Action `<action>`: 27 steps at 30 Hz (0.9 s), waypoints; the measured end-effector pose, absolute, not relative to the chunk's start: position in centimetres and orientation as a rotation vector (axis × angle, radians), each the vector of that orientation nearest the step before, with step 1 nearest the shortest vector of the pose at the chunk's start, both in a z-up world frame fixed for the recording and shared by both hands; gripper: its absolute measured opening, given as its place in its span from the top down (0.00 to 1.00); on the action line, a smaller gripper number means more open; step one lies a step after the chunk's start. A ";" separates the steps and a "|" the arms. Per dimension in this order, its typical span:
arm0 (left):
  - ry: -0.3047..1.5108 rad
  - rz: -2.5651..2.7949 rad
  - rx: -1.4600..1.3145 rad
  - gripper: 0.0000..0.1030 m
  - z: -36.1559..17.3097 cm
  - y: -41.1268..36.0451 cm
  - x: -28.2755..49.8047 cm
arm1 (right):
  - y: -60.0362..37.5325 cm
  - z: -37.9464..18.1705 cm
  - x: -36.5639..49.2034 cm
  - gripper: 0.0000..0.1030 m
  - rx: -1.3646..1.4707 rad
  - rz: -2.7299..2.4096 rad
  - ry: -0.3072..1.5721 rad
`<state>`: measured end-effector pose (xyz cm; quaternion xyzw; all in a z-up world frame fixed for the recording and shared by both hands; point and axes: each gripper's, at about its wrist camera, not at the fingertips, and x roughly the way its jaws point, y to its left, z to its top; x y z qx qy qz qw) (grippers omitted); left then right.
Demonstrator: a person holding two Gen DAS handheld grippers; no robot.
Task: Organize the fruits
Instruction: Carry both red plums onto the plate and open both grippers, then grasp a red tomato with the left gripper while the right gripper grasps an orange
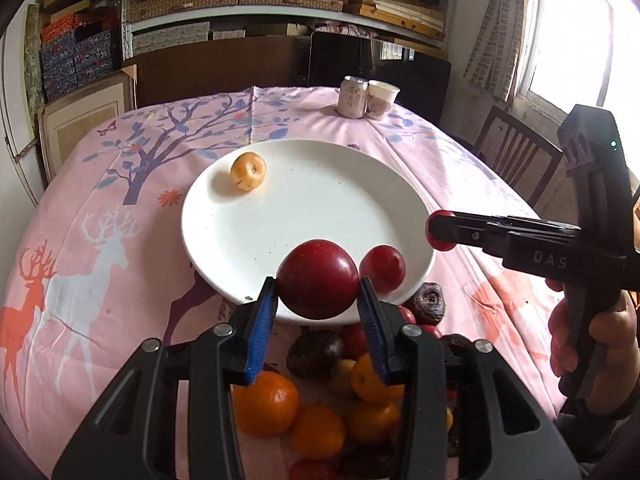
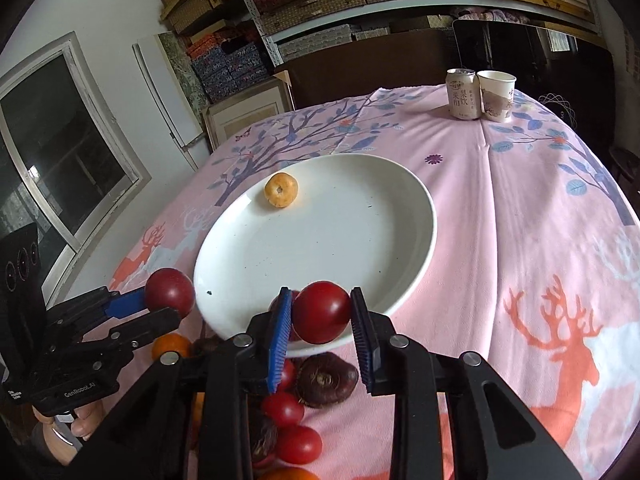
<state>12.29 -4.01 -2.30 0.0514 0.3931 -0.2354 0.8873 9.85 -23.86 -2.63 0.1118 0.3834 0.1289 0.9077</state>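
Looking along the left gripper (image 1: 318, 300), we see its blue pads clamped on a large dark red fruit (image 1: 318, 278) over the white plate's (image 1: 320, 184) near rim. The right wrist view alone shows the right gripper (image 2: 321, 314) closed on a smaller red fruit (image 2: 321, 312), and a brown bulb (image 2: 326, 378) nearer us.
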 end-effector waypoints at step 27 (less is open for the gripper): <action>0.852 -0.472 0.251 0.55 -7.5 1.8 0.3 | -24.4 -5.8 -2.6 0.54 0.202 0.297 0.804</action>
